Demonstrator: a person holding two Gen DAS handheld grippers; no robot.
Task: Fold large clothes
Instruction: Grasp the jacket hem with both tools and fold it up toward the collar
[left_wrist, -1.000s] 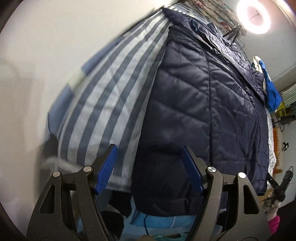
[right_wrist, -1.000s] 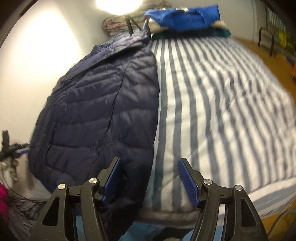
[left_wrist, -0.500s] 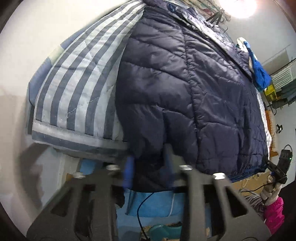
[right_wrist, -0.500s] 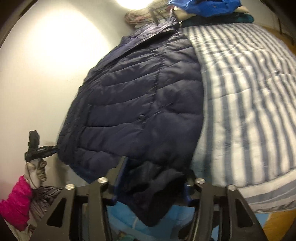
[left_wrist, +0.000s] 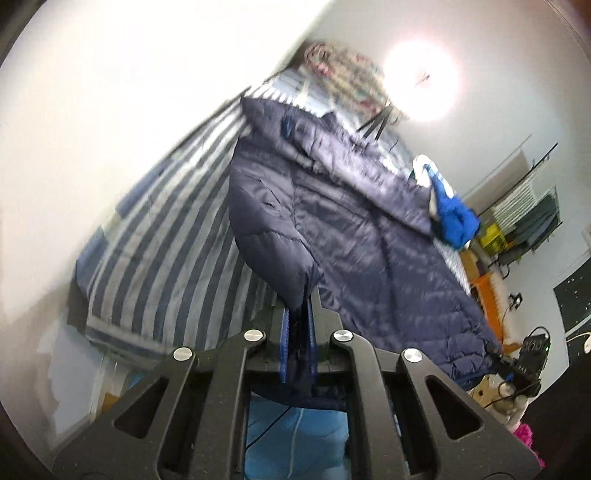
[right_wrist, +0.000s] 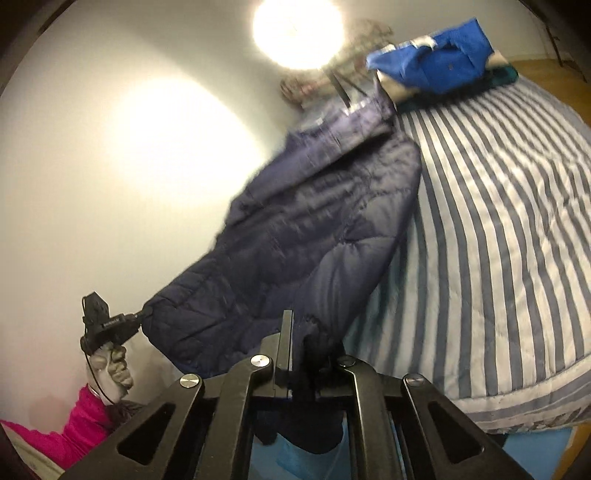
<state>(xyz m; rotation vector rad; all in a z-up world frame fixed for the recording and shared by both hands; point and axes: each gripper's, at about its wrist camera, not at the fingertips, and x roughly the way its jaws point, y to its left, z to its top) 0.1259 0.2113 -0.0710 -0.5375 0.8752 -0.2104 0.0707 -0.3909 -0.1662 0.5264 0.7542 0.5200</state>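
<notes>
A large navy quilted puffer jacket (left_wrist: 362, 236) lies lengthwise on a blue-and-white striped bed (left_wrist: 159, 251). My left gripper (left_wrist: 298, 328) is shut on one bottom hem corner of the jacket and lifts it off the bed. My right gripper (right_wrist: 301, 350) is shut on the other bottom hem corner of the jacket (right_wrist: 314, 236), also lifted. The hem hangs between the two grippers. In the right wrist view the left gripper (right_wrist: 107, 325) shows at the jacket's far corner. The collar end rests at the head of the bed.
Folded blue clothes (right_wrist: 436, 66) are stacked at the head of the striped bed (right_wrist: 498, 229). A ring light (right_wrist: 297, 29) glares by the white wall. A pink garment (right_wrist: 74, 432) lies low beside the bed. Shelves and clutter (left_wrist: 524, 221) stand across the room.
Both grippers went from open at the bed's foot to shut on the jacket's hem corners. They have since risen, lifting the bottom of the jacket off the bed.
</notes>
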